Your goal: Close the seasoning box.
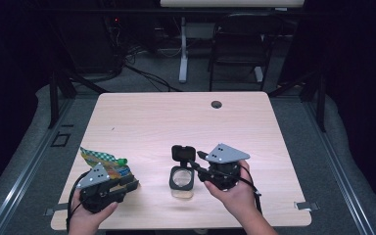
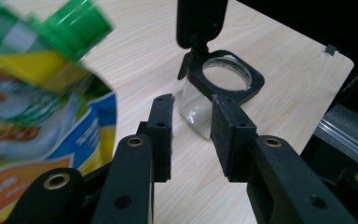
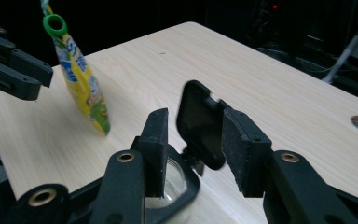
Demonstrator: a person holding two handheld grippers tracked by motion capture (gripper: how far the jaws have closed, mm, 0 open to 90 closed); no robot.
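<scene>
A yellow and green pouch (image 1: 103,164) with a green cap (image 1: 122,160) sits at the table's front left, close beside my left gripper (image 1: 129,183). The pouch (image 2: 37,116) is left of the jaws, not between them. My left gripper (image 2: 193,105) is open and empty, pointing at a glass jar (image 2: 200,109). The jar (image 1: 181,180) has a black square rim, and its hinged black lid (image 1: 182,152) stands flipped up. My right gripper (image 1: 197,165) is open just right of the lid. Its jaws (image 3: 196,121) frame the upright lid (image 3: 200,126) without pressing it.
The light wooden table (image 1: 152,122) has a round cable hole (image 1: 217,104) near its far edge. A dark chair (image 1: 240,44) and a white desk leg (image 1: 183,49) stand beyond the table. The person's hands come in at the front edge.
</scene>
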